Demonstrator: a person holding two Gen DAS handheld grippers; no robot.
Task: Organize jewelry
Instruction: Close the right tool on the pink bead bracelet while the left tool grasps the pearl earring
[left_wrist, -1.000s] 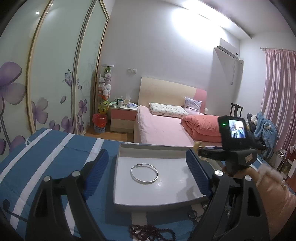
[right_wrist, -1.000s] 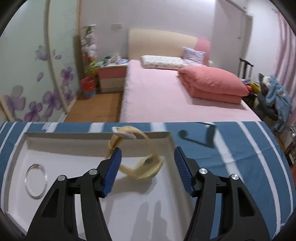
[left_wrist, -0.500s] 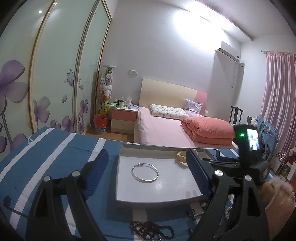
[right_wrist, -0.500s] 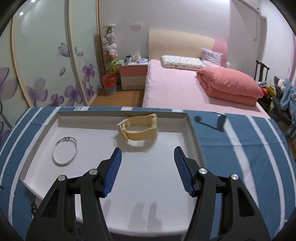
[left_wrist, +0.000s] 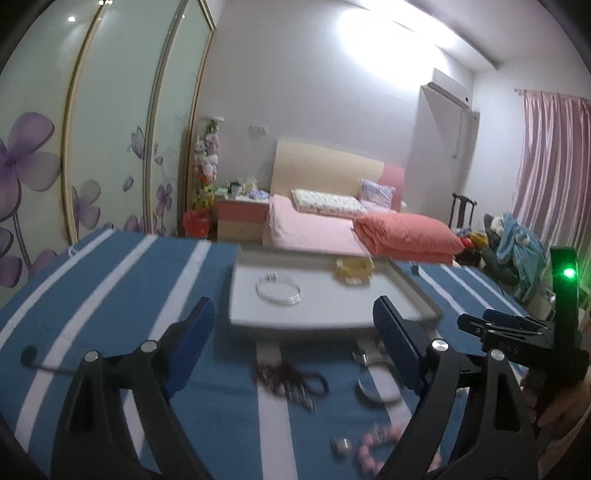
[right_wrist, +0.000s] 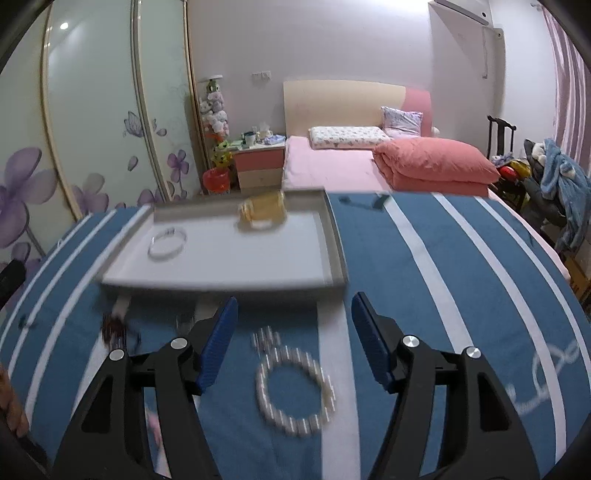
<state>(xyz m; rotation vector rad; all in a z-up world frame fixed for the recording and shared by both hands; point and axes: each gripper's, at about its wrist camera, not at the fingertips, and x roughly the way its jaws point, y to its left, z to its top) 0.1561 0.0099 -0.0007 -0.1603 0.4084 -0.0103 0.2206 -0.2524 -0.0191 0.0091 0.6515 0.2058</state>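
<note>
Both hand-held grippers, left (left_wrist: 293, 334) and right (right_wrist: 293, 338), gape wide, empty, above scattered bracelets

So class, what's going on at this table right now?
A person with two handheld grippers is sorting jewelry into a white tray. A silver bangle and a yellow band already lie in it. The right gripper, open and empty, hovers over a pearl bracelet on the striped cloth. The left gripper is open too.
</note>
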